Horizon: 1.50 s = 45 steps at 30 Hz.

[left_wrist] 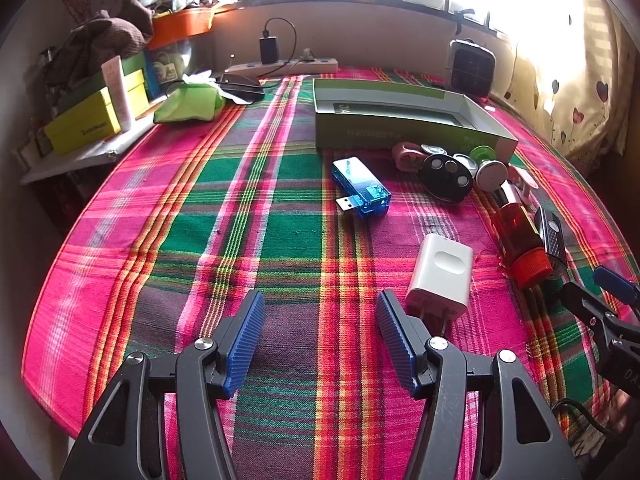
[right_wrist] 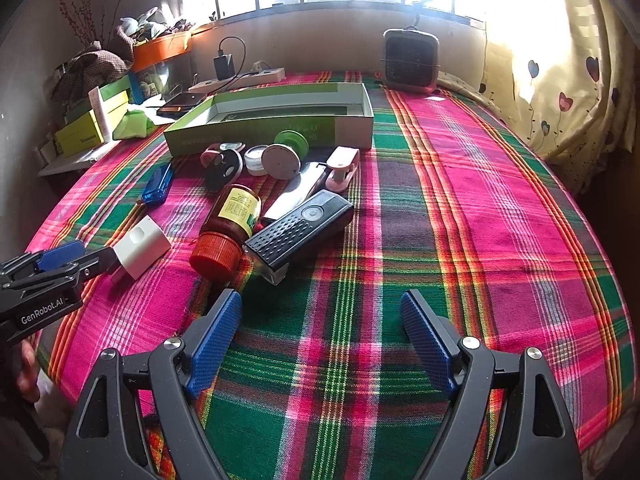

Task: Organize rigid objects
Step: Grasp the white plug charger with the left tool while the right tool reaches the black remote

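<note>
Both tongs spread, empty: left tongs (left_wrist: 320, 344) just near-left of white charger (left_wrist: 440, 276), right tongs (right_wrist: 320, 344) near side of red-capped bottle (right_wrist: 226, 228) and black device (right_wrist: 300, 226). Small-item cluster beside open green box (right_wrist: 272, 120) on plaid-covered bed (right_wrist: 480, 220).

Behind the bottle (right_wrist: 230, 224), the silver case (right_wrist: 298, 192) is partly covered by the black device (right_wrist: 300, 226). The box (right_wrist: 272, 126) print is too blurred to read. In the left view, the right gripper (left_wrist: 600, 300) is cut off by the frame's edge.
</note>
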Available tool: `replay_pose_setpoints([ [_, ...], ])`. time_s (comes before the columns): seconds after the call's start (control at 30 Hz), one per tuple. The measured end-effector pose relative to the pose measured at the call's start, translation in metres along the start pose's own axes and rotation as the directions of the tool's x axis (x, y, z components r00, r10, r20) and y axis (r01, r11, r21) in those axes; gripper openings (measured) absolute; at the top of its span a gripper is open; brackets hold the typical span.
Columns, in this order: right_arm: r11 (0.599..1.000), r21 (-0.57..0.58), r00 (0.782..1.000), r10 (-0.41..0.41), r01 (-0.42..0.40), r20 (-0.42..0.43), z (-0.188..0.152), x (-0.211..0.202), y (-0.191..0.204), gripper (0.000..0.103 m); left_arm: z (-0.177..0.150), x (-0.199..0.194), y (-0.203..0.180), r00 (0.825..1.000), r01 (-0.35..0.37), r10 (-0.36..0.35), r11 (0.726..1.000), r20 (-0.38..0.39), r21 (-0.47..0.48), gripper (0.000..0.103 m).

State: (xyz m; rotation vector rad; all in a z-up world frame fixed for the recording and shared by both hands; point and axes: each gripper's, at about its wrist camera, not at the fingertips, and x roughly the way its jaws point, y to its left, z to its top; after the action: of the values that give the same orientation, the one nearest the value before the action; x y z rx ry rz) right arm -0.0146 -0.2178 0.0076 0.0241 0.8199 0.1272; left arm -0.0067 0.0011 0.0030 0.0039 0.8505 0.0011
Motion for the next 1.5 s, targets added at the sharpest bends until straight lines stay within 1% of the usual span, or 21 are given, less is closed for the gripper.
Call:
replay_pose_setpoints([
  [0.23,1.000,0.028,0.999,0.009,-0.010,0.031,0.006,-0.010,-0.006,0.082,0.002,0.000,0.003,0.999,0.030,-0.030,0.999,-0.015,-0.014,0.058],
  [0.33,0.999,0.042,1.000,0.010,-0.011,0.023,0.012,-0.008,-0.005,0.082,0.004,0.000,0.006,0.999,0.050,-0.051,0.998,-0.019,-0.024,0.058],
  [0.4,0.998,0.048,0.999,0.025,-0.026,0.023,0.017,-0.005,-0.004,0.082,0.005,0.000,0.008,0.998,0.066,-0.066,0.997,-0.022,-0.032,0.058],
  [0.5,0.998,0.057,1.000,0.012,-0.013,0.013,0.025,0.003,-0.002,0.082,0.007,0.000,0.010,0.995,0.099,-0.100,0.994,-0.025,-0.042,0.058],
  [0.6,0.997,0.077,1.000,0.029,-0.029,0.001,0.032,0.013,-0.002,0.082,0.011,-0.003,0.008,0.993,0.116,-0.117,0.993,-0.017,-0.033,0.058],
  [0.77,0.996,0.093,0.999,-0.007,0.011,-0.040,0.041,0.028,-0.002,0.082,0.018,-0.006,0.002,0.986,0.164,-0.164,0.986,-0.008,-0.018,0.058],
  [0.9,0.995,0.101,0.998,-0.002,0.008,-0.058,0.040,0.033,-0.005,0.082,0.021,-0.007,-0.007,0.977,0.214,-0.214,0.977,-0.010,0.007,0.058],
  [1.0,0.995,0.093,0.998,-0.016,0.022,-0.059,0.038,0.031,-0.008,0.082,0.022,-0.004,-0.014,0.972,0.235,-0.234,0.972,-0.021,0.026,0.058],
  [1.1,0.996,0.071,0.997,-0.057,0.061,-0.057,0.036,0.027,-0.012,0.082,0.023,-0.002,-0.019,0.969,0.246,-0.245,0.968,-0.033,0.041,0.058],
  [1.17,0.995,0.069,0.996,-0.069,0.074,-0.060,0.034,0.026,-0.016,0.082,0.023,0.000,-0.023,0.967,0.254,-0.252,0.966,-0.043,0.053,0.058],
  [1.27,0.995,0.076,0.996,-0.065,0.070,-0.063,0.033,0.027,-0.020,0.082,0.022,0.005,-0.027,0.963,0.266,-0.262,0.962,-0.063,0.067,0.058],
  [1.37,0.996,0.066,0.997,-0.056,0.060,-0.060,0.034,0.029,-0.019,0.081,0.021,0.010,-0.031,0.967,0.248,-0.242,0.965,-0.079,0.084,0.058],
  [1.5,0.998,0.041,0.997,-0.042,0.045,-0.066,0.035,0.034,-0.017,0.077,0.021,0.011,-0.034,0.970,0.239,-0.232,0.965,-0.077,0.109,0.058],
])
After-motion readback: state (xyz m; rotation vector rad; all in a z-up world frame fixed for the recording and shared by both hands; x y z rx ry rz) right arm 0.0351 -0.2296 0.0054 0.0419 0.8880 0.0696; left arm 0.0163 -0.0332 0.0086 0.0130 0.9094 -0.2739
